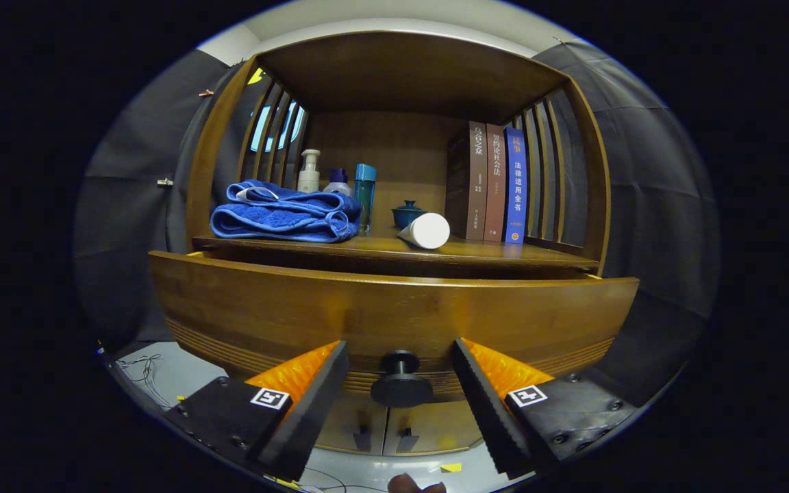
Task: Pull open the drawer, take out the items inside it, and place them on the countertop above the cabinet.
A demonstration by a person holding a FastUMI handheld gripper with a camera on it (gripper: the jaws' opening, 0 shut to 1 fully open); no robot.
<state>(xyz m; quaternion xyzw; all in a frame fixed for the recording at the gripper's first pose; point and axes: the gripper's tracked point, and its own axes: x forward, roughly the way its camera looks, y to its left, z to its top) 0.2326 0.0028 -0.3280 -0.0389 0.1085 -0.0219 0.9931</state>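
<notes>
**A:** so where's it at? Jaws [400,383] look spread wide with the knob [401,382] sitting right in the gap, neither finger touching it as far as I can see.

**B:** yeah, spread and not pinching anything. The knob is lined up between them, I'd guess because that's the only handle on the drawer [394,311].

**A:** drawer's already out a bit though? There's a dark gap between its front and the surface [394,248] above.

**B:** looks pulled out some, yeah. Can't see inside from this low angle, so no idea what's in it.

**A:** and the surface is kinda busy. Blue towel [283,213], a few bottles [337,183] behind it, white tube [427,230] lying on its side, small teal pot [408,213], books [495,182] upright at the far side.

**B:** open spot near the front edge by the tube is probably where stuff should land.
</notes>
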